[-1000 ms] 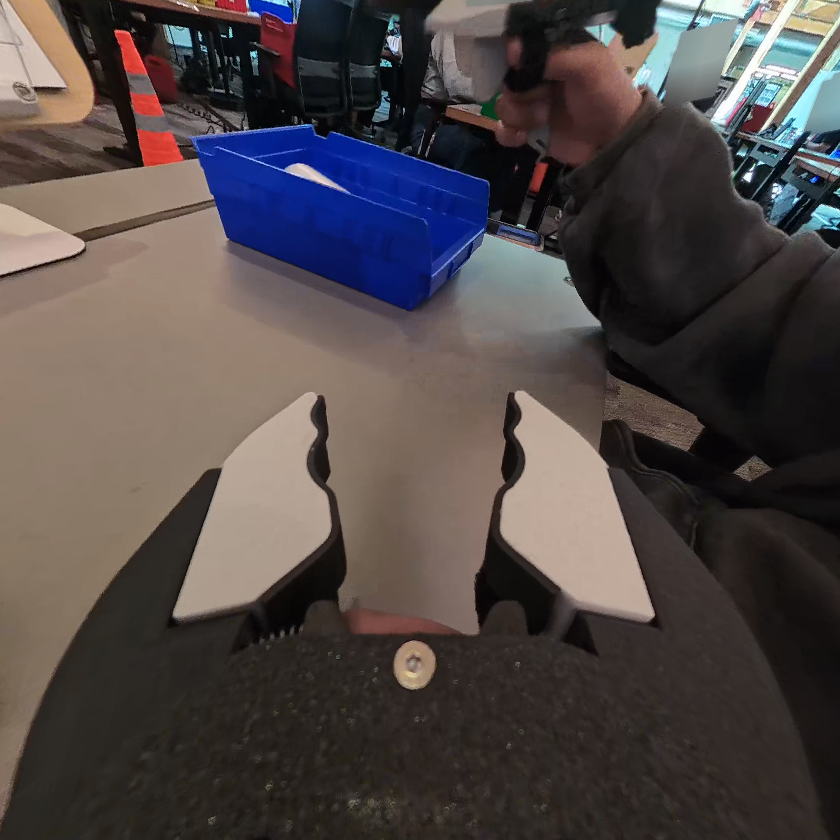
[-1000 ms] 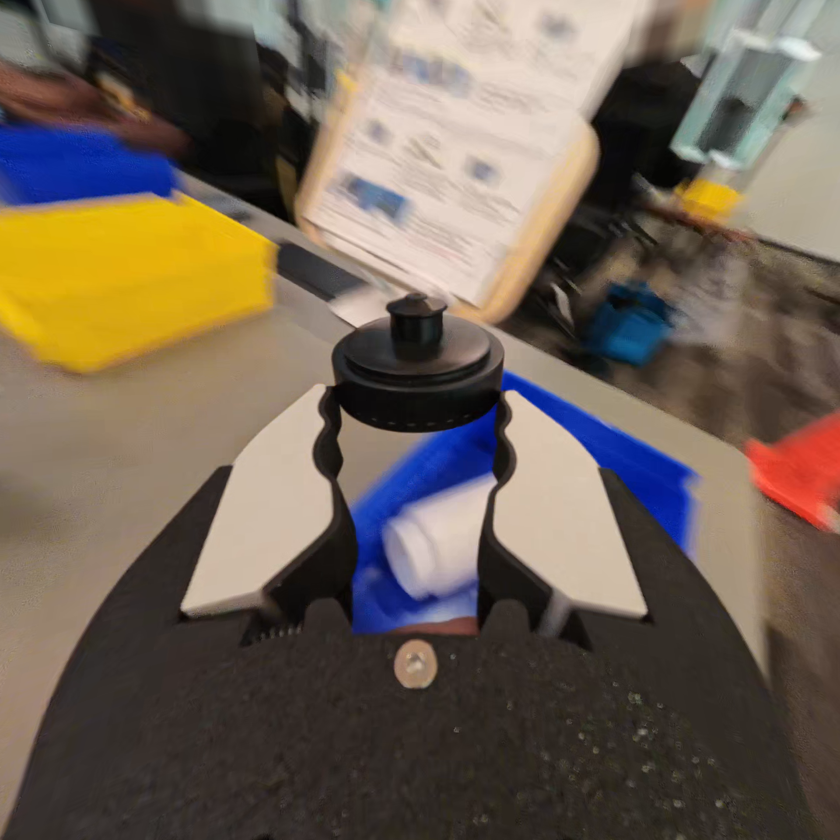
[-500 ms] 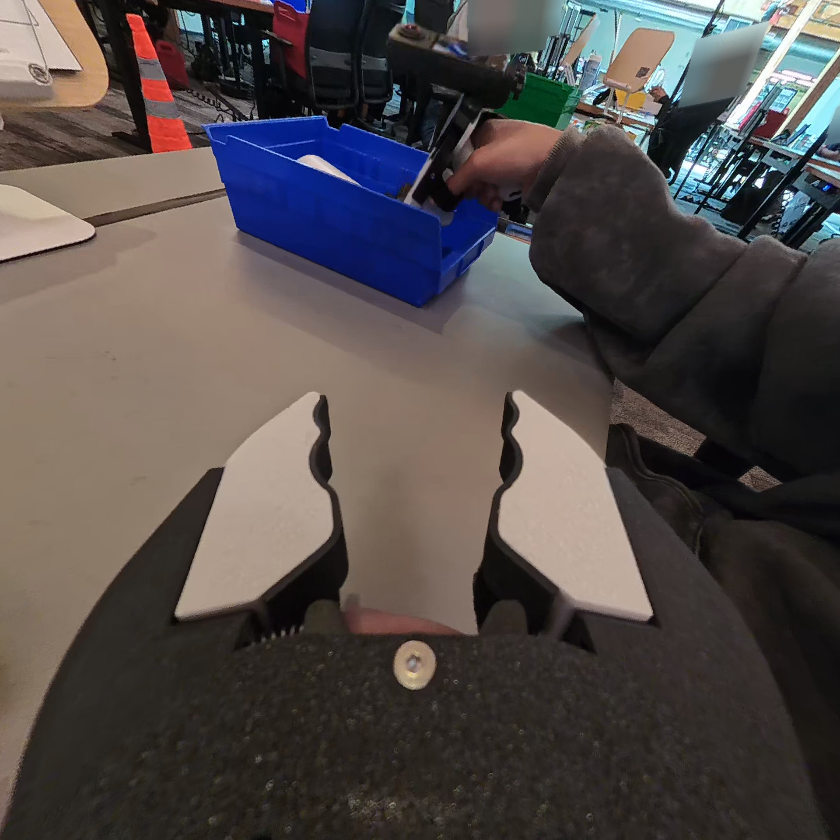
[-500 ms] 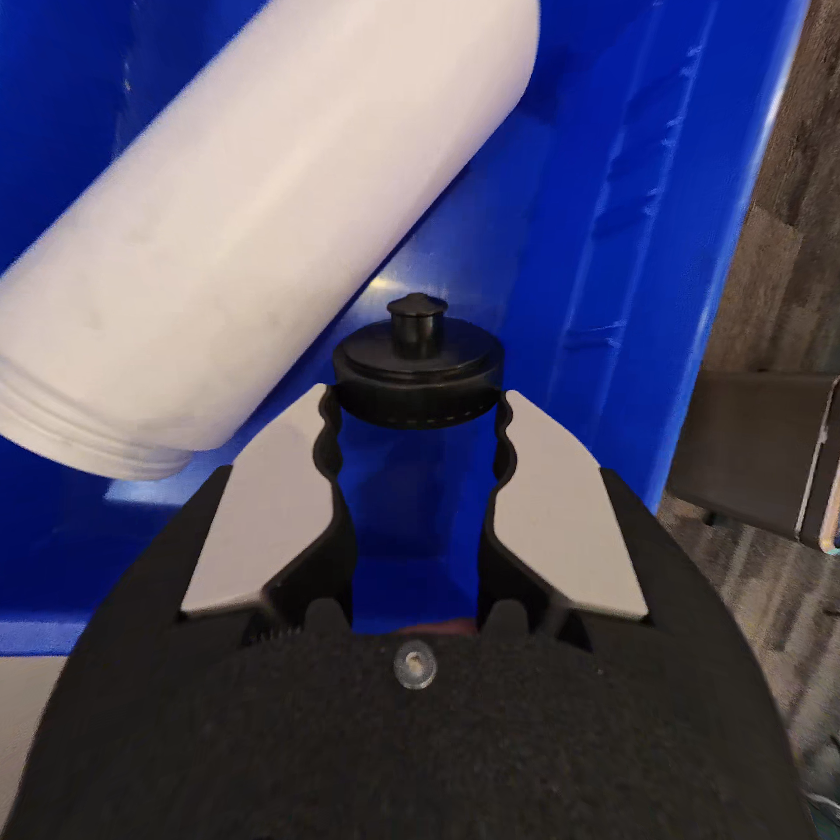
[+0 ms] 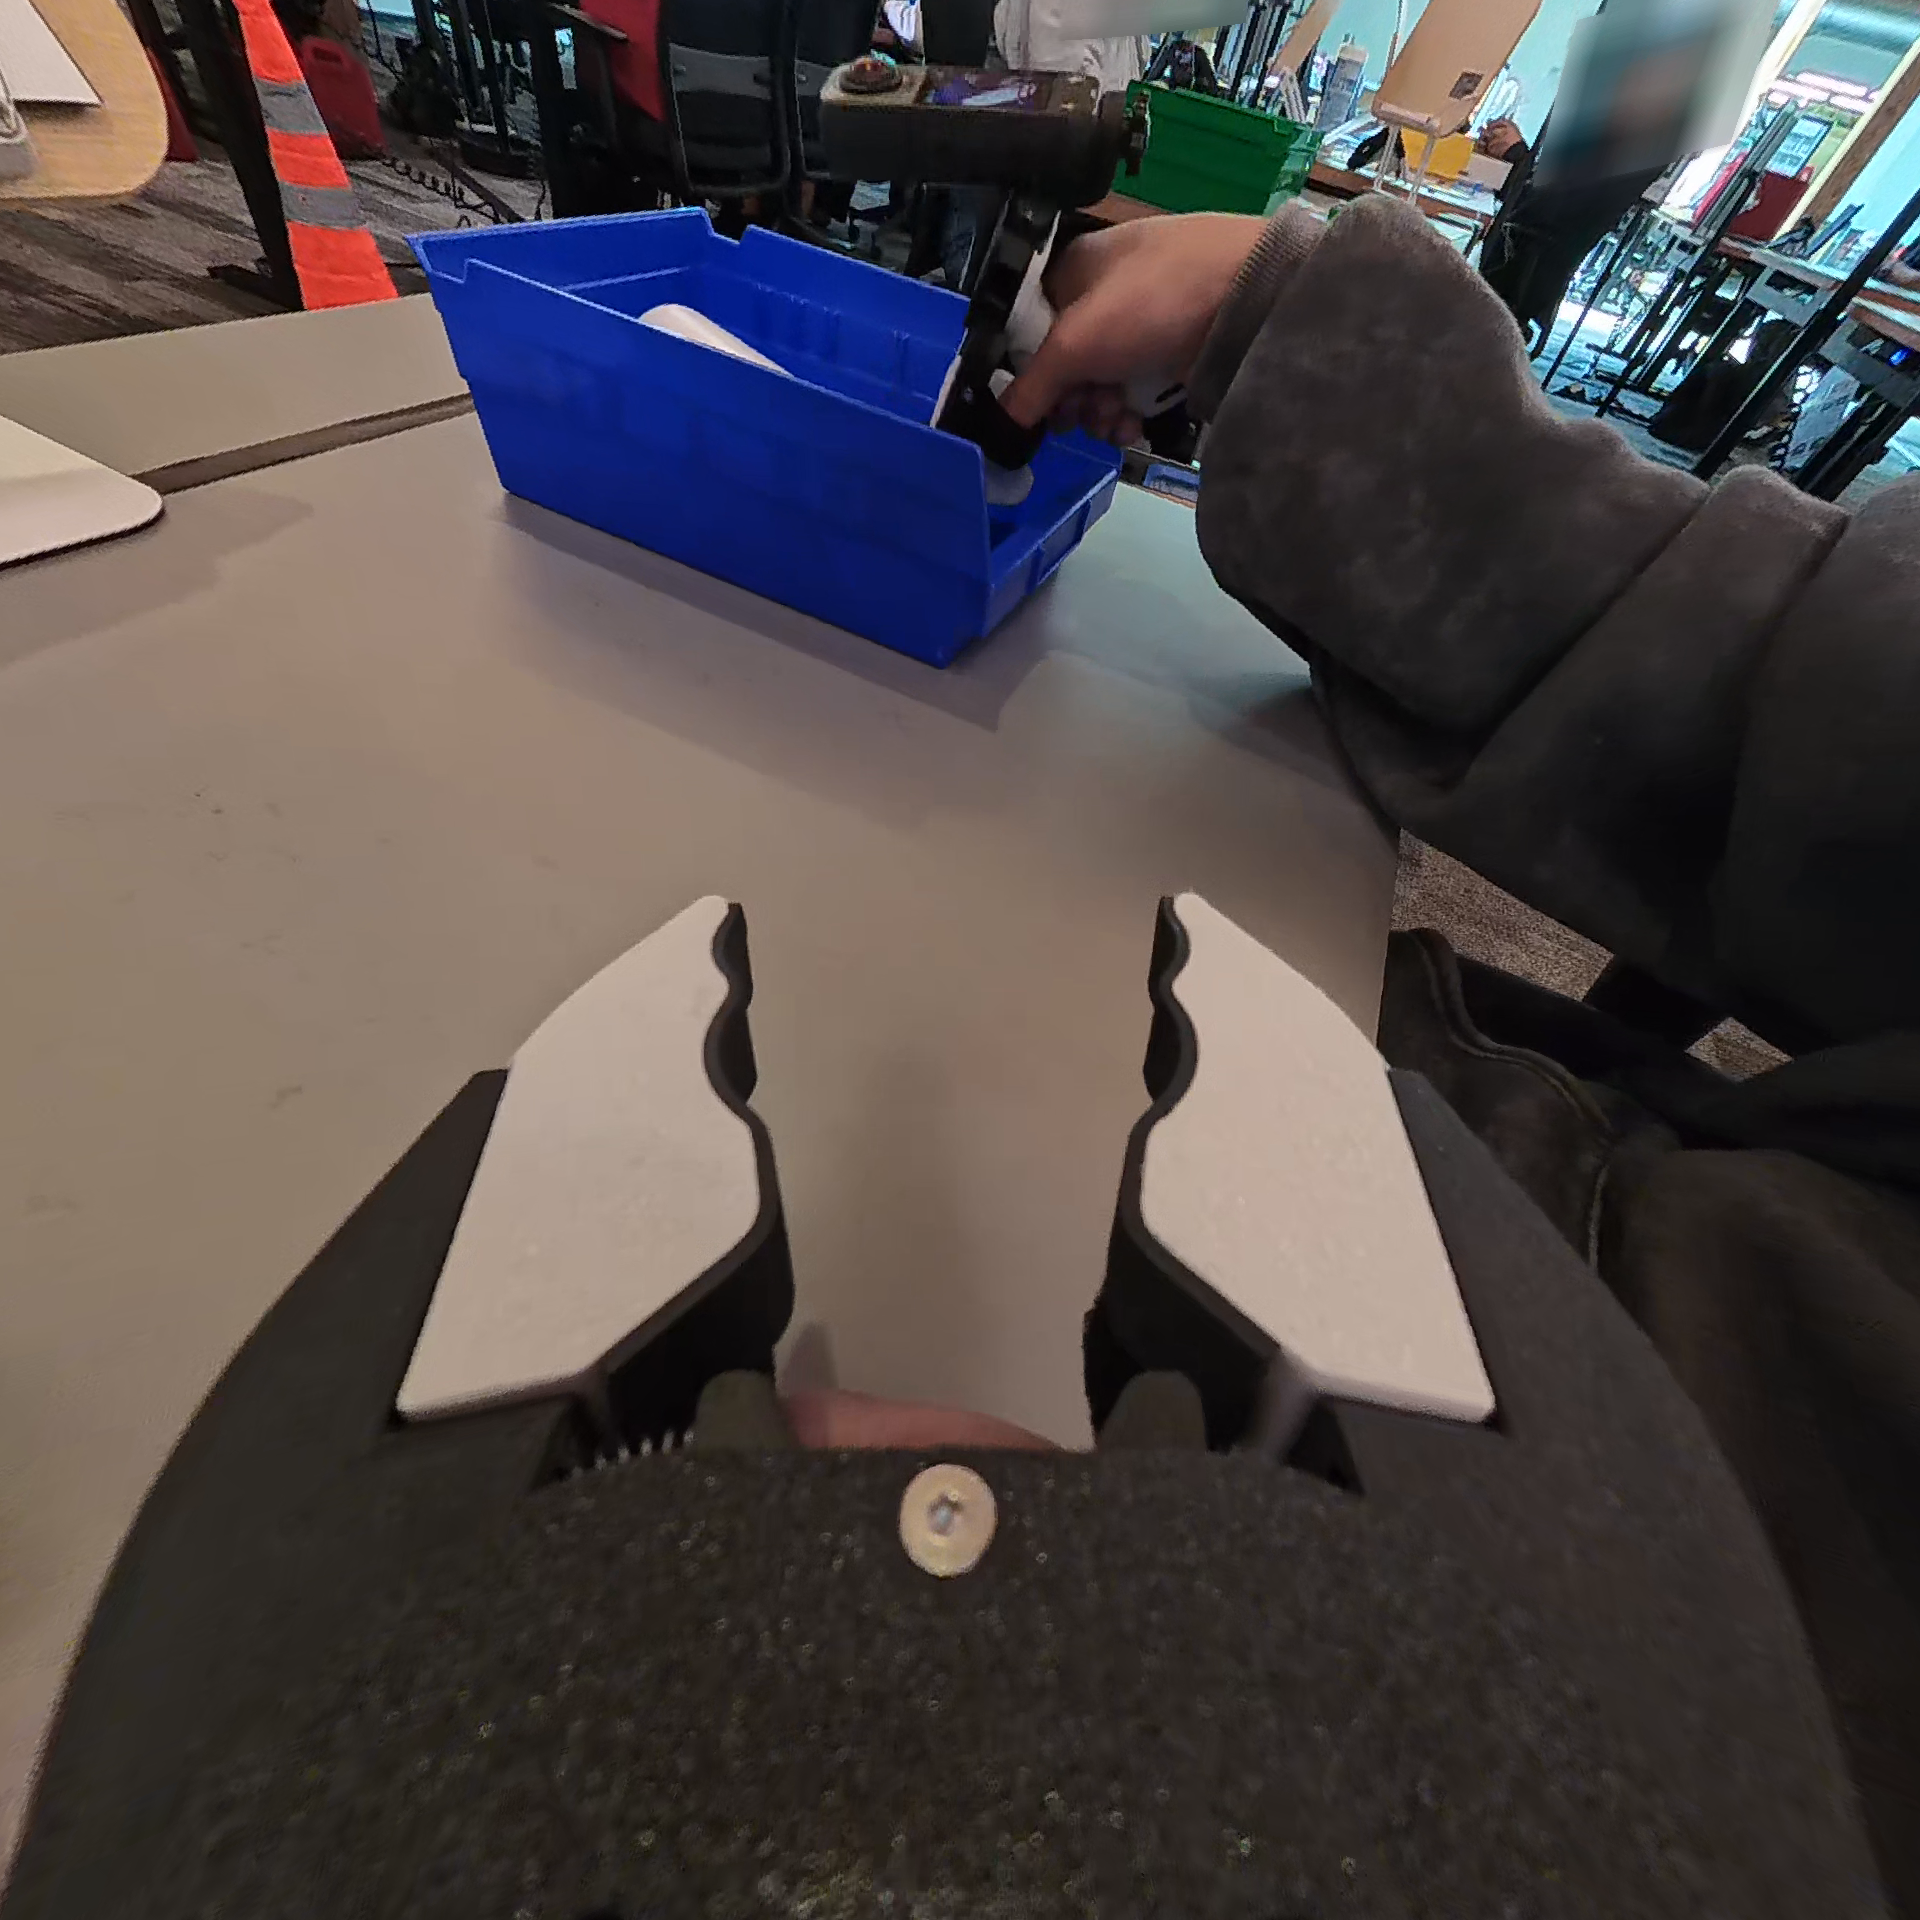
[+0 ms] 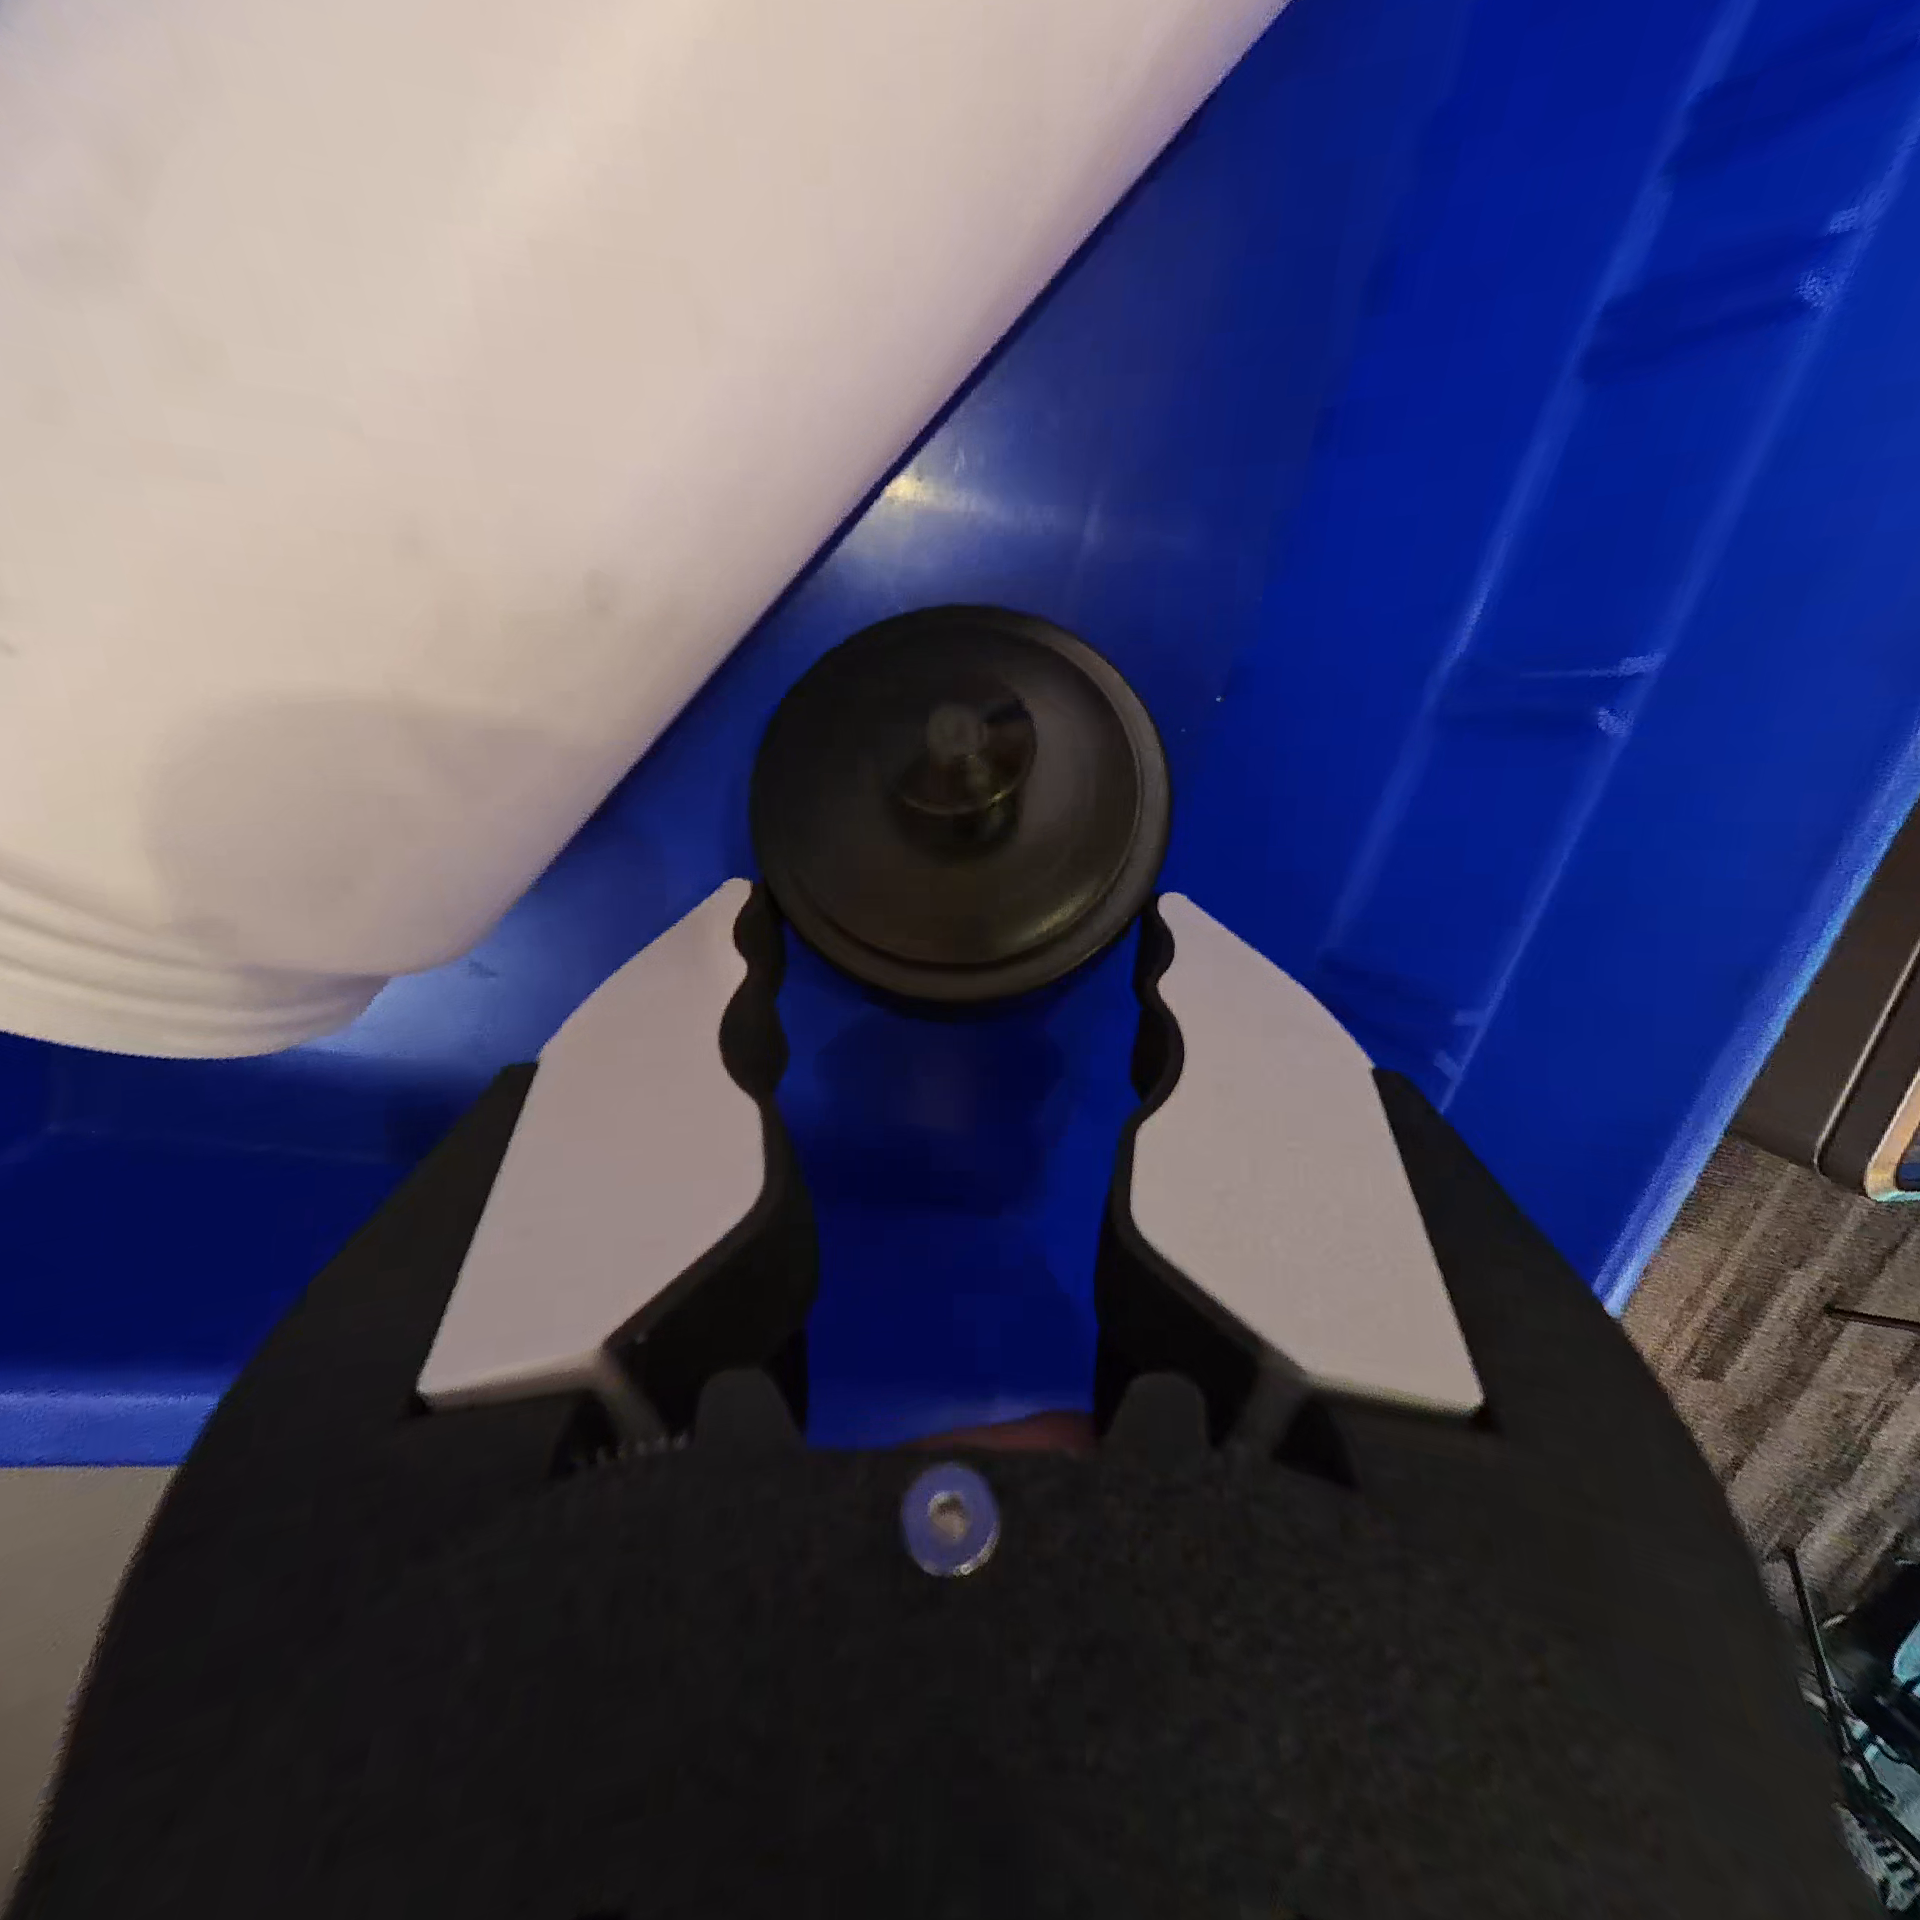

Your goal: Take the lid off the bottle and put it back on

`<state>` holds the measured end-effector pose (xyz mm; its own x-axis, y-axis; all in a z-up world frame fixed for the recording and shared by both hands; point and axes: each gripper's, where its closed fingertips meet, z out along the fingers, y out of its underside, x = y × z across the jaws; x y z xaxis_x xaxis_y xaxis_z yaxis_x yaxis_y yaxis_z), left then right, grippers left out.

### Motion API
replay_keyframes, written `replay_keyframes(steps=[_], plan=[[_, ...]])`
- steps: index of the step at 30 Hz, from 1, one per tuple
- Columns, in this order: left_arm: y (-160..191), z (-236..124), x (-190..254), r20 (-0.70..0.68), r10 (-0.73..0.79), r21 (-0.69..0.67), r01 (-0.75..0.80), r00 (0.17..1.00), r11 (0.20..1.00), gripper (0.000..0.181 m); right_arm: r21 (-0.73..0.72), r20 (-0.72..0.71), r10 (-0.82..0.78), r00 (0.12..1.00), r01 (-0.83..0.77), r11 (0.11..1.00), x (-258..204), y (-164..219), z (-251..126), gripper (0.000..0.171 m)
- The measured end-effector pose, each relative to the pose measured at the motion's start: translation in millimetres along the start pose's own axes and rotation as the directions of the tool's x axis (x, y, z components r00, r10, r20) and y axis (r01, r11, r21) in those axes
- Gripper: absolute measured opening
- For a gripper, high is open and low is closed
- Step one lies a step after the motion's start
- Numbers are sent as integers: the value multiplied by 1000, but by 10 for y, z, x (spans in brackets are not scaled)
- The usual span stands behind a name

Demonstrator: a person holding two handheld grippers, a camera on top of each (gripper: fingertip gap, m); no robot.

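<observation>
Since half a second ago, right tool has sunk deeper into the bin and the lid has tipped to show its flat face; left tool unmoved.

Left tool (image 5: pixel 948 1023): released, jaws wide, nothing between them, low over the grey counter (image 5: pixel 436 831), well apart from the bin.

Blue bin (image 5: pixel 727 488): plastic, on the counter's far side. Holds the bottle and the lid.

Bottle (image 6: pixel 436 395): white, lying on its side in the bin, threaded neck bare and open. Judged light, stiff, smooth; likely to roll. Best taken across the body near the neck.

Lid (image 6: pixel 958 800): black, round, spout at centre, on the bin floor just beside the bottle. Judged light, rigid; hold by the rim.

Right tool (image 6: pixel 951 940): jaws flank the lid's rim; whether clenched or just let go, cannot tell.

Sleeve (image 5: pixel 1455 499): dark grey, over the counter edge.
</observation>
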<state>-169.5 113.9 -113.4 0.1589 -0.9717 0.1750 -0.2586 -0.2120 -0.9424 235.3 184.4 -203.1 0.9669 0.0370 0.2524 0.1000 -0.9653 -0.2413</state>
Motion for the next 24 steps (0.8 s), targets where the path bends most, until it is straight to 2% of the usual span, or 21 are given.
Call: replay_keyframes(steps=[5, 19, 22, 24], plan=[[12, 9, 17, -2, 9, -7, -9, 1000, 1000, 74, -50, 50, -6, 999, 9, 999, -79, 92, 75, 65], [55, 7, -61, 21, 32, -37, -32, 999, 999, 77, -30, 142, 45, 989, -42, 999, -93, 156, 39, 60], [-98, -88, -147, 78, 23, 30, -25, 997, 999, 77, 32, 117, 41, 992, -45, 998, -36, 123, -202, 63], [-278, -237, -269, 164, -17, 116, -2, 986, 993, 74, 152, 79, 37, 996, -49, 987, 23, 46, -551, 62]])
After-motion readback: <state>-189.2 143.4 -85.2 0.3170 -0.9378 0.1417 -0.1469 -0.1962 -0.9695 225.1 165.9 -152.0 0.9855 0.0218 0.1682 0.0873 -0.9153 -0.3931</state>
